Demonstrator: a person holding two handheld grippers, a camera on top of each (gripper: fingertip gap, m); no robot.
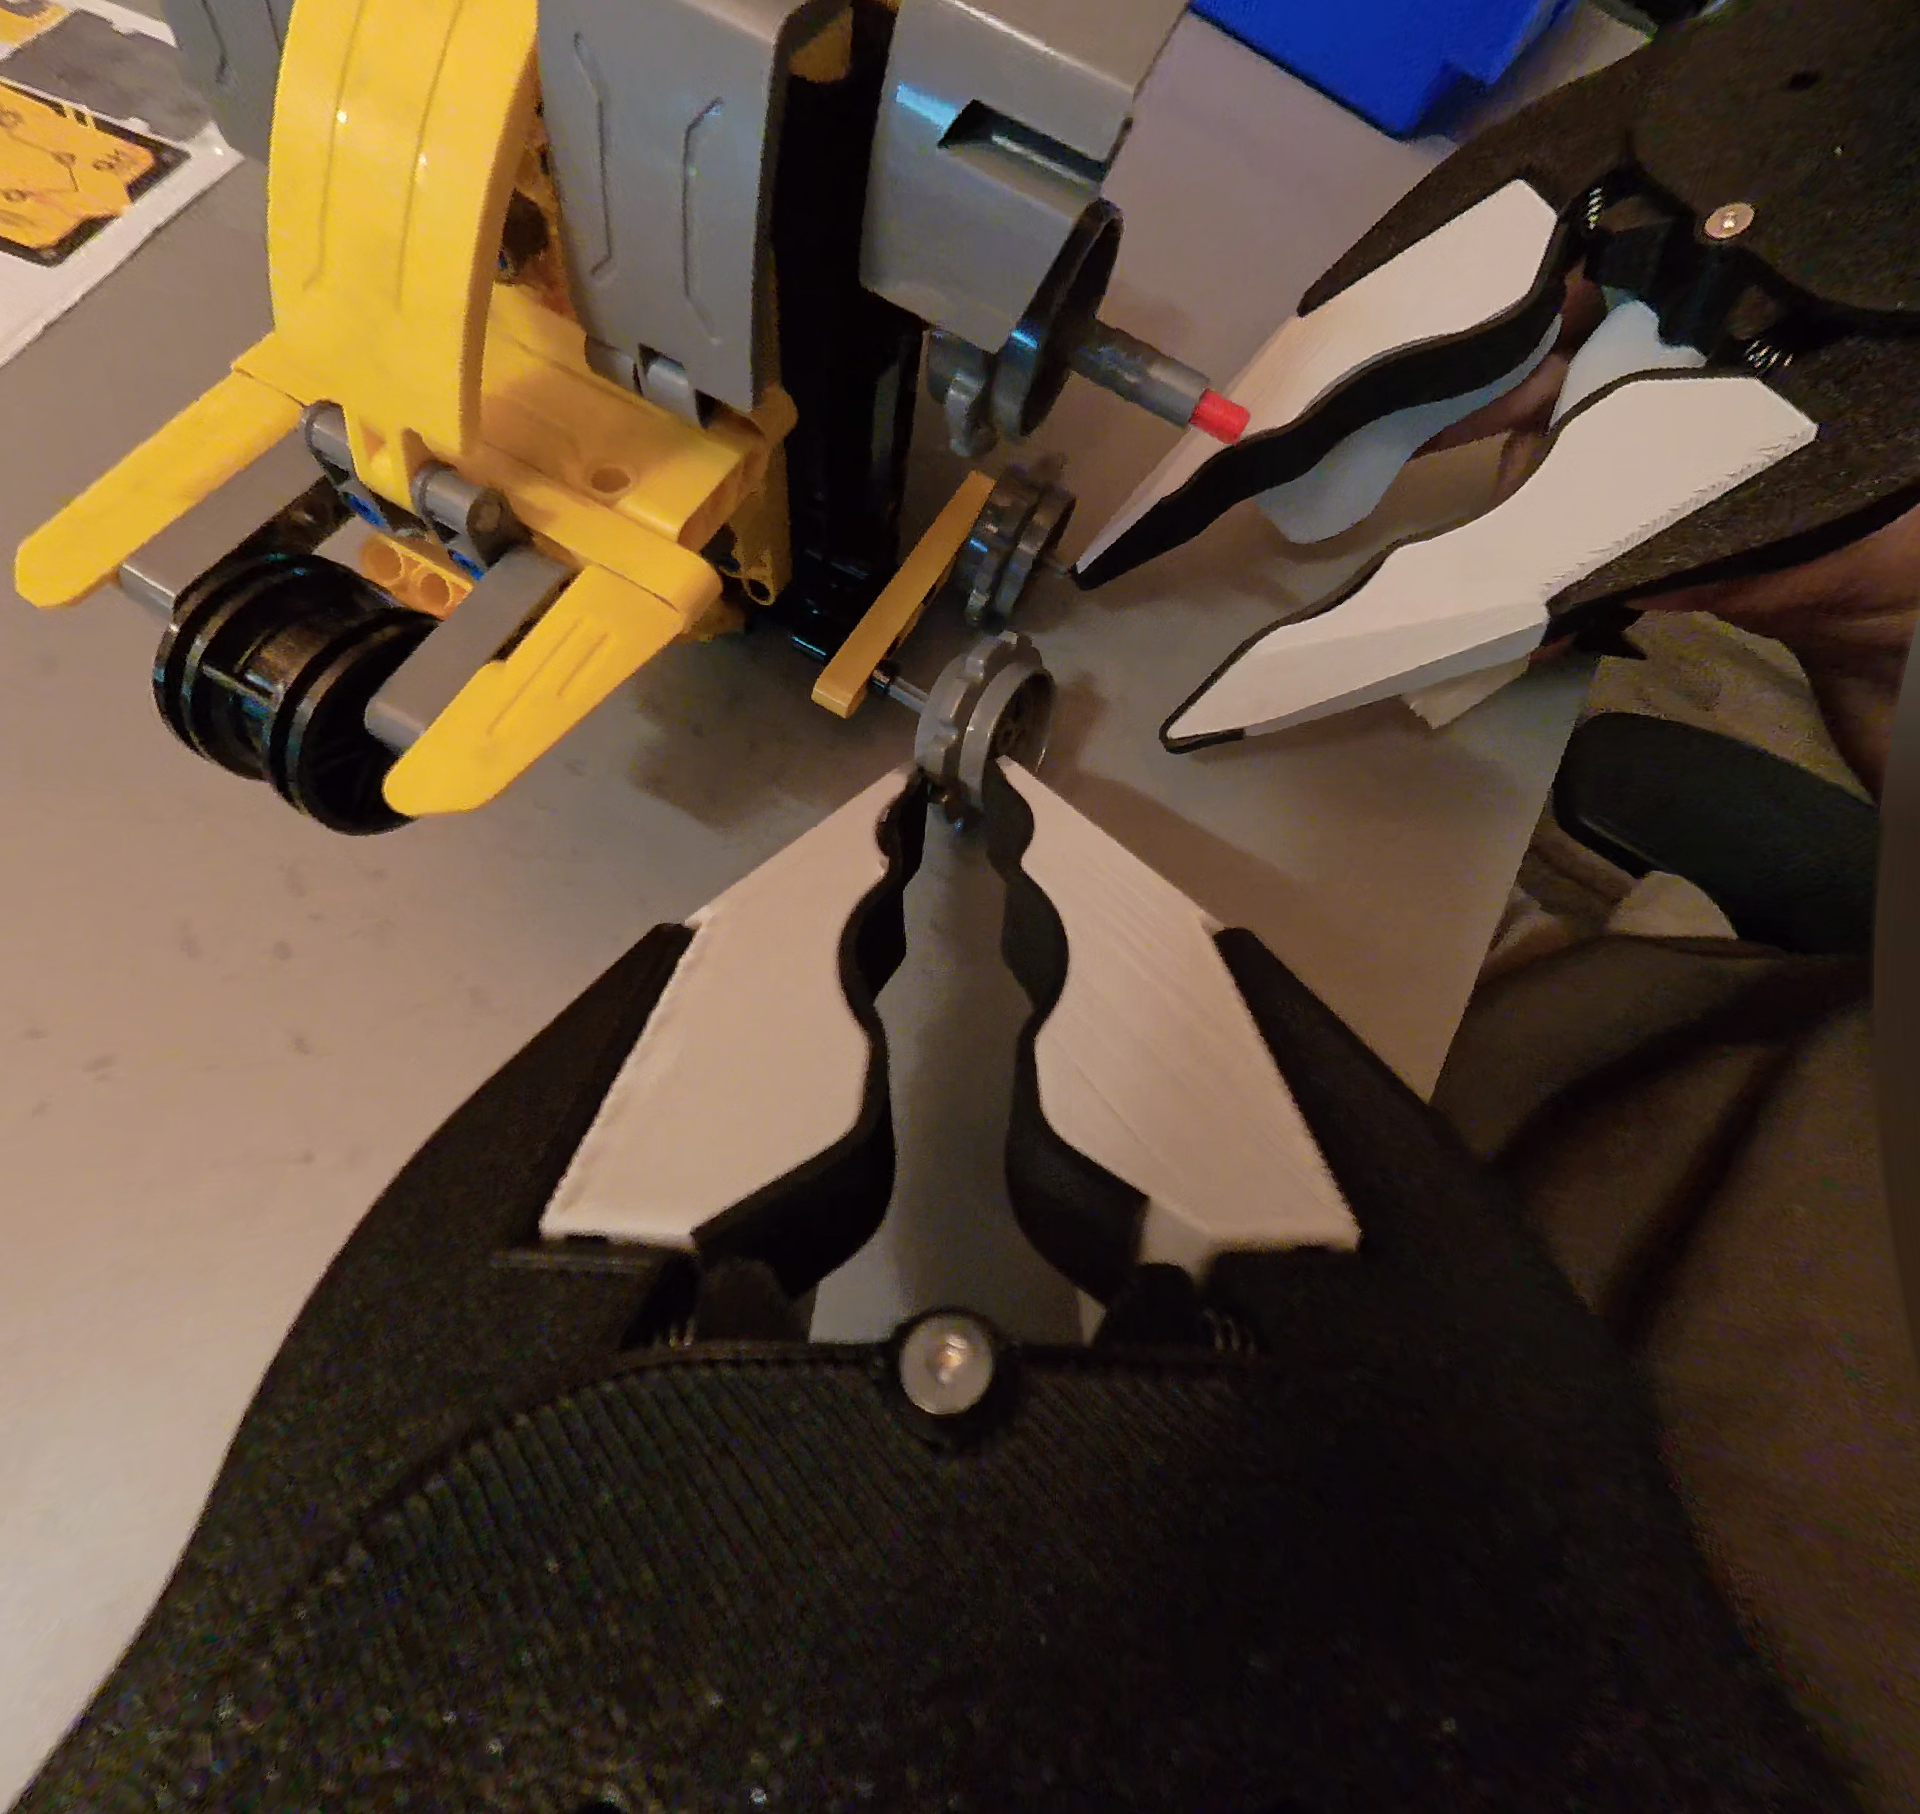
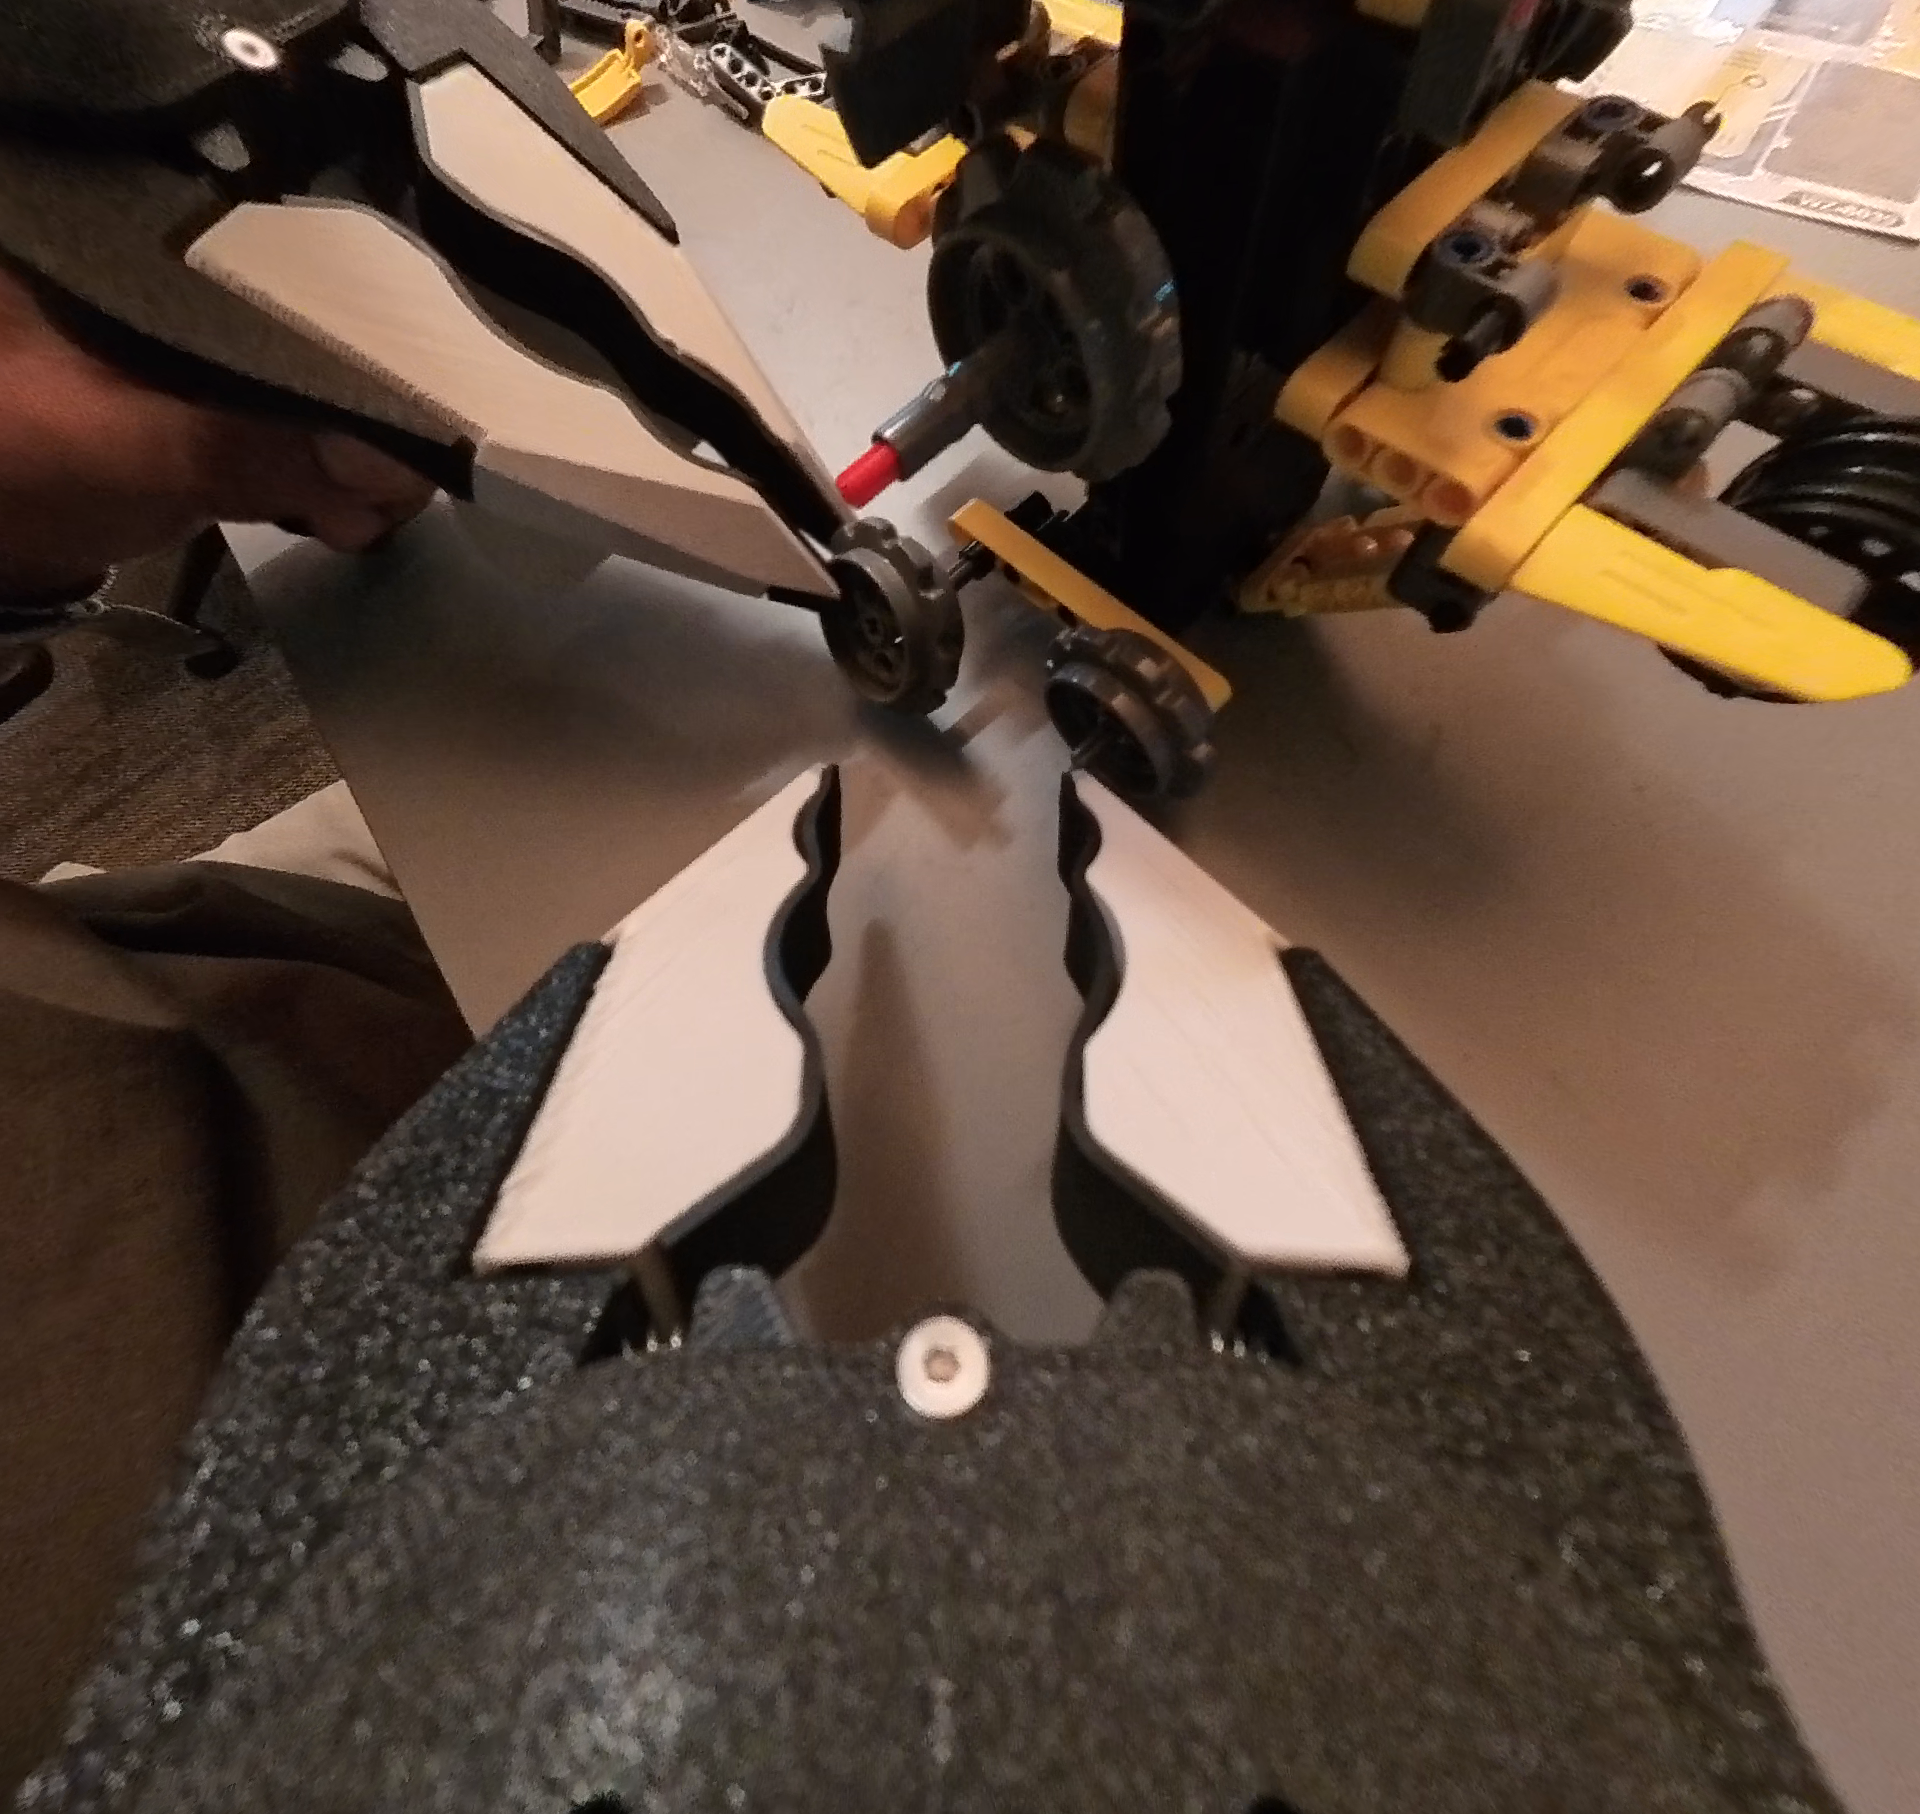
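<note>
The left gripper [image 1: 961, 777] has its fingertips pinched on a small grey wheel [image 1: 982, 715] — the wheel sits on a thin axle at the end of a yellow beam [image 1: 904, 590] of the yellow-and-grey brick model [image 1: 582, 310]. The right gripper [image 2: 945, 788] hangs with its fingers spread apart, gripping nothing (a second small wheel [image 2: 1127, 715] lies just beyond its right fingertip). A red-tipped pin [image 2: 883, 465] juts out above the wheels, over the grey table [image 2: 1455, 933].

- No legible text, label or number in either view.
- Printed sheet [image 1: 94, 175] on desk [image 1: 312, 985], left wrist view: graphics only.
- Sheet [image 2: 1808, 91], right wrist view: print too blurred to read.
</note>
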